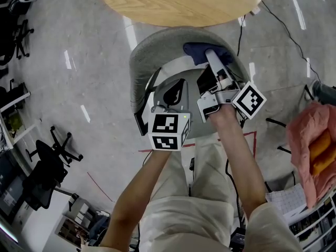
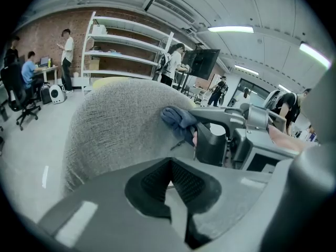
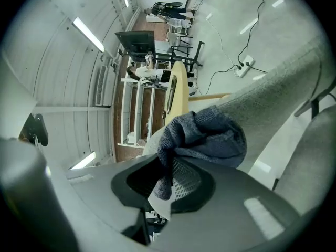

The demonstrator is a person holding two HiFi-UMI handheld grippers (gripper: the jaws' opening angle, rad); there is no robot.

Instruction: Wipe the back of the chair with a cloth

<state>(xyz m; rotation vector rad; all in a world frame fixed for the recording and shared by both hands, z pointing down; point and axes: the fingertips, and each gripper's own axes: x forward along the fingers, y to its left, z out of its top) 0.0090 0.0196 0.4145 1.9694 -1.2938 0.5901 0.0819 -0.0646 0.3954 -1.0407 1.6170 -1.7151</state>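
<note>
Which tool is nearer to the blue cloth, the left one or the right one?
Right. The right tool grips the cloth on the chair back; the left tool sits apart from it, jaws together and empty.

Open-plan lab office: white shelving (image 2: 123, 49) against a brick wall (image 2: 44, 33), wheeled desk chairs (image 1: 50, 164), a large monitor (image 2: 205, 62).

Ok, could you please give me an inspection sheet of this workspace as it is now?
Surface: grey fabric chair back, curved.
Job's things: dark blue cloth, bunched, pressed on the chair back's top.
Clutter: pink cloth at the head view's right edge.
Grippers: right gripper jaws shut on the cloth; left gripper jaws together, nothing between.
Cables: black cable on the floor.
Surroundings: round wooden table, black office chair, shelves, people in the background.
</note>
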